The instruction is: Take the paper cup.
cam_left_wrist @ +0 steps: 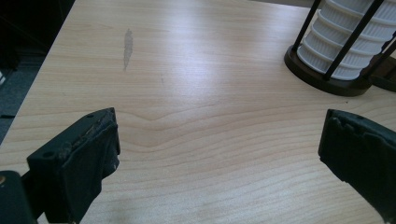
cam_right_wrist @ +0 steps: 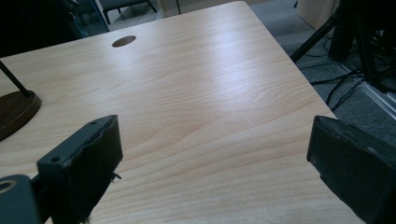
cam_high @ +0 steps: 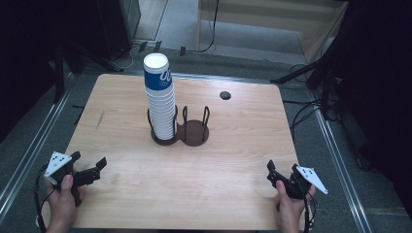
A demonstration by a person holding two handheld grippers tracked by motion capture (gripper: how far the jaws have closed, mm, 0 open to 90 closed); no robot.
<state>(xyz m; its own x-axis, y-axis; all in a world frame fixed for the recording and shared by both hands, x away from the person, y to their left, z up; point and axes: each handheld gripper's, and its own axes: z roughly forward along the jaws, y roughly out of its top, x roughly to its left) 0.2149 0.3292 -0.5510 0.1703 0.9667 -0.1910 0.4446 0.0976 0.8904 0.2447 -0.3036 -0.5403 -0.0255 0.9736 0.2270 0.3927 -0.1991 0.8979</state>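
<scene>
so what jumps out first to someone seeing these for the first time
A tall stack of white paper cups, the top one banded blue, towers from the left ring of a dark two-ring wire holder mid-table. On the pale wooden table, the left gripper and right gripper wait at the near corners, fingers spread.

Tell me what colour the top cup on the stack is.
The top cup is blue with white lettering and a white rim, clearest in the high view.

High overhead, gripper views low, table [cam_high: 233, 145] shared
</scene>
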